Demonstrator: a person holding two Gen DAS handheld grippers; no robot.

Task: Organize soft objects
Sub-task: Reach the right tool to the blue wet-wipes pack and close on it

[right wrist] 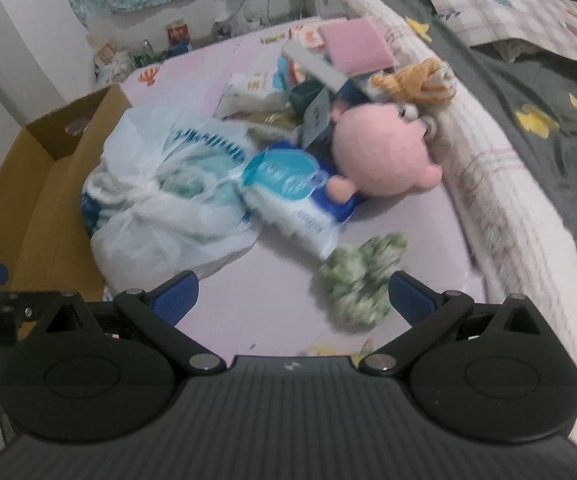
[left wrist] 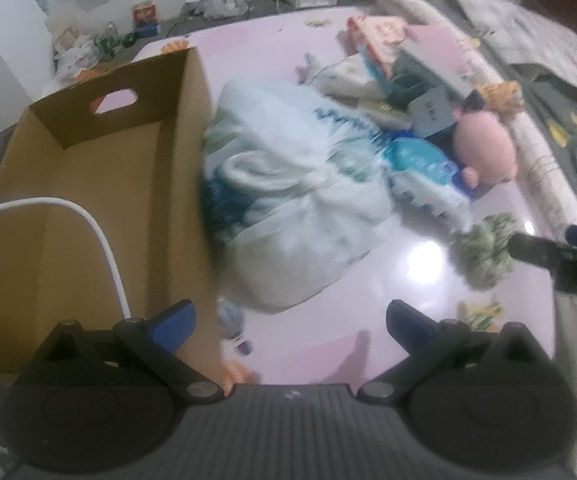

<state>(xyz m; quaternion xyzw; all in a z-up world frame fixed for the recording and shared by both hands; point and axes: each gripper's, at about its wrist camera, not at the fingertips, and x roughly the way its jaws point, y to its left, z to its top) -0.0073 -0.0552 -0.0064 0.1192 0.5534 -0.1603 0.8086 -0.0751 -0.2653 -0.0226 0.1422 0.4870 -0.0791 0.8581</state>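
Fingers of left gripper (left wrist: 290, 322) and right gripper (right wrist: 293, 294) spread, empty; bare mat (right wrist: 272, 300) between; green plush (right wrist: 362, 280) beside right finger.

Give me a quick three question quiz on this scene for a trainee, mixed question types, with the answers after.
1. True or false: the box already holds the pink toy.
2. Which thing lies nearest the right gripper? A) green fluffy thing B) white bag C) wipes pack
3. Fill in: both the left gripper and the right gripper are ____.

Key: 1 false; 2 A; 3 open
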